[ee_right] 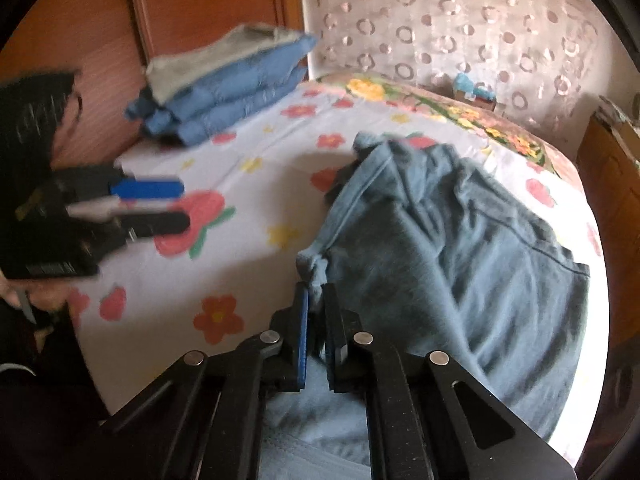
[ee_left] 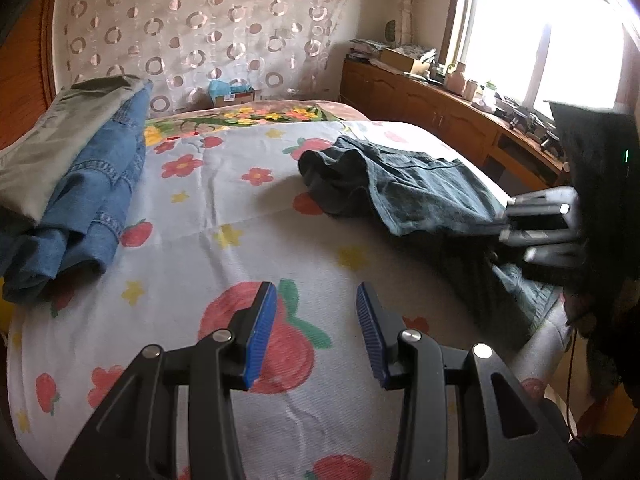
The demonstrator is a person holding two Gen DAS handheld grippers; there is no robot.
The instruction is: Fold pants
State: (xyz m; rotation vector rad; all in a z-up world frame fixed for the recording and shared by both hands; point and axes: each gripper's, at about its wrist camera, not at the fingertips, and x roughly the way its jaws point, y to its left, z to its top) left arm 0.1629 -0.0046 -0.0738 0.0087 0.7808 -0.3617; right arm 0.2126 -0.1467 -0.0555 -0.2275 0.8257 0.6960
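Dark teal pants (ee_right: 448,248) lie crumpled on the flowered bed sheet (ee_right: 248,264); they also show at the right in the left wrist view (ee_left: 408,188). My right gripper (ee_right: 316,300) is shut on a bunched edge of the pants and holds it near the bed's front edge. It shows blurred at the right in the left wrist view (ee_left: 508,224). My left gripper (ee_left: 316,300) is open and empty, above the sheet, left of the pants. It also shows at the left in the right wrist view (ee_right: 180,204).
A stack of folded clothes, grey on top of blue denim (ee_left: 80,176), sits at the far left of the bed by the wooden headboard (ee_right: 200,4). A wooden cabinet (ee_left: 432,112) with clutter runs under the window to the right.
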